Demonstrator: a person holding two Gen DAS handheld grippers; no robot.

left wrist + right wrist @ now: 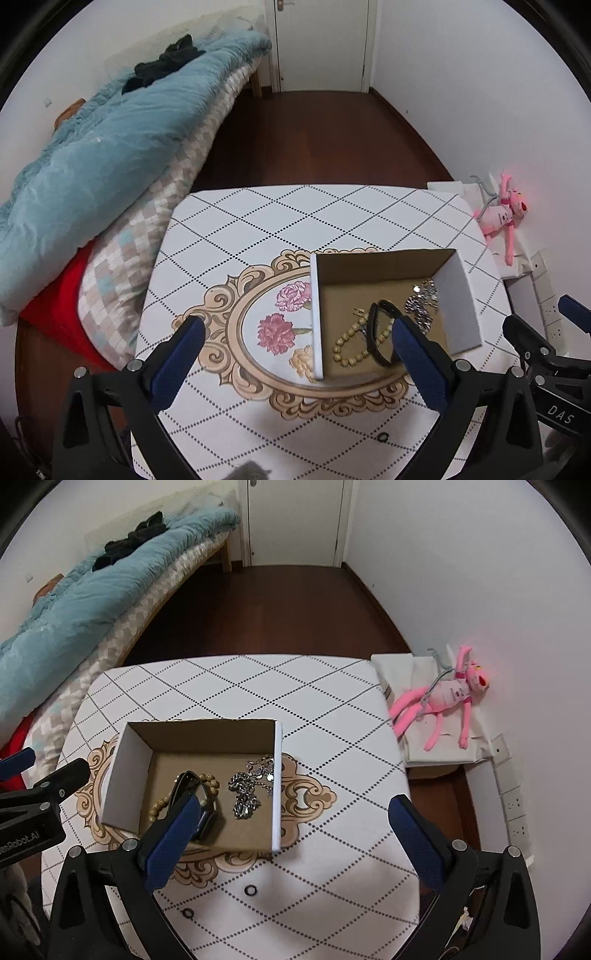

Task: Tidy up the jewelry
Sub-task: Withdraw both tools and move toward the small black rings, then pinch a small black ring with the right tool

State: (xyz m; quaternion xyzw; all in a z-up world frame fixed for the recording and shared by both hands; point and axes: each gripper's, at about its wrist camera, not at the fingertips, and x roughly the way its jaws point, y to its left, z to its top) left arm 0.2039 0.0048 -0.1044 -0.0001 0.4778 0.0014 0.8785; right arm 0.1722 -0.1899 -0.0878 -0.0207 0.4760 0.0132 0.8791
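Note:
An open cardboard box (460, 295) (129, 764) stands on the patterned table. Inside lie a black band (380, 332) (207, 812), a tan bead bracelet (347, 349) (210, 781) and silver chains (421, 302) (243, 794). Two small black rings (250, 890) (188, 913) lie on the cloth in front of the box; one shows in the left wrist view (382, 438). My left gripper (299, 332) is open and empty above the table, left of the box. My right gripper (291, 812) is open and empty over the box's near right corner.
The table (332, 738) has a diamond-print cloth with a floral medallion (273, 325). A bed with a teal quilt (110, 140) lies to the left. A pink plush toy (443, 698) lies on a white bag to the right, by wall sockets (515, 805).

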